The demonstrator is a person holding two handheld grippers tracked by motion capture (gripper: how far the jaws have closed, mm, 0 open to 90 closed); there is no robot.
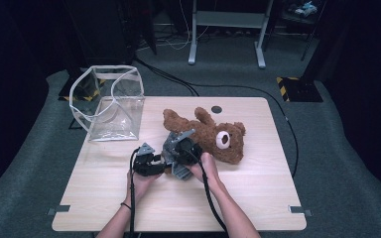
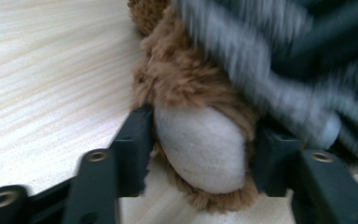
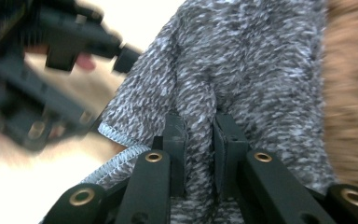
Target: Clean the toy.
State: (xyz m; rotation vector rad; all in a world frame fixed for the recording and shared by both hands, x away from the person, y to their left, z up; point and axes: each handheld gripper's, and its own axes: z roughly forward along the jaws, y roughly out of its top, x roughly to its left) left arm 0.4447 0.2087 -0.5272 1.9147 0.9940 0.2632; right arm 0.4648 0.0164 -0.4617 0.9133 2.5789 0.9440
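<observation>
A brown teddy bear (image 1: 213,136) lies on its back in the middle of the wooden table (image 1: 258,198), head to the right. Its foot (image 2: 200,149), with a white sole, sits between the jaws of my left gripper (image 2: 200,140); the pads (image 2: 135,140) stand at the fur on either side without squeezing it. A grey knit garment (image 3: 242,60) covers the bear's lower body. My right gripper (image 3: 199,126) is shut on a raised fold of that knit. In the high view the left gripper (image 1: 162,160) and right gripper (image 1: 175,155) meet at the bear's legs.
A clear plastic bag (image 1: 111,106) with white trim stands open at the table's back left corner. A small dark round hole (image 1: 217,109) lies near the back edge. Cables run over the floor behind, near a desk frame (image 1: 228,29).
</observation>
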